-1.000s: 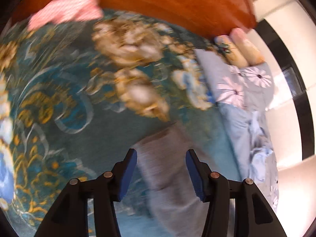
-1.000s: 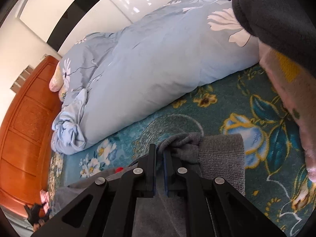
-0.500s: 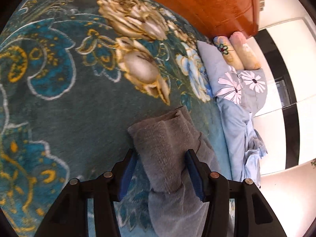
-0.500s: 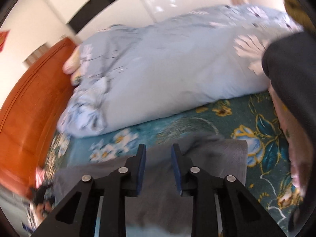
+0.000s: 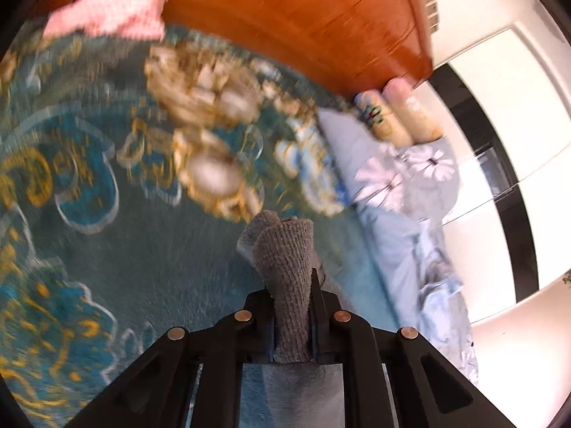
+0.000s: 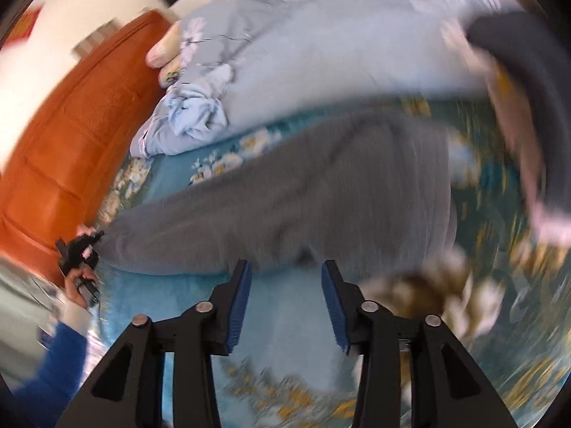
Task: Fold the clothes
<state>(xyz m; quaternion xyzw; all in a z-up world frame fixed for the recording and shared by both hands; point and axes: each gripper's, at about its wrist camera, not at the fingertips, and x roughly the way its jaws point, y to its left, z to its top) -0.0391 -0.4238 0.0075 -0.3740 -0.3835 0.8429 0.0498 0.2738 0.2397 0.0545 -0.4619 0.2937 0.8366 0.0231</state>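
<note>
A long grey garment (image 6: pixel 303 192) lies stretched across the teal flowered blanket (image 6: pixel 285 321). In the left wrist view its ribbed end (image 5: pixel 282 246) stands up between the jaws of my left gripper (image 5: pixel 291 285), which are closing and press on it from both sides. The right wrist view shows that gripper (image 6: pixel 80 249) small at the far left, at the garment's end, held by a hand (image 6: pixel 78 285) in a blue sleeve. My right gripper (image 6: pixel 285 267) hovers just short of the garment's near edge. Its jaws are opening and nothing is between them.
A light blue flowered duvet (image 6: pixel 321 53) is bunched along the far side of the bed. An orange wooden headboard (image 5: pixel 303 18) stands behind, with rolled pillows (image 5: pixel 399 114) and a pink cloth (image 5: pixel 110 14) near it. A dark garment (image 6: pixel 528 71) hangs at the right.
My left jaws have closed on the garment's ribbed end and raised it. My right gripper has let go of the grey cloth, opened and drawn back, so more of the garment shows.
</note>
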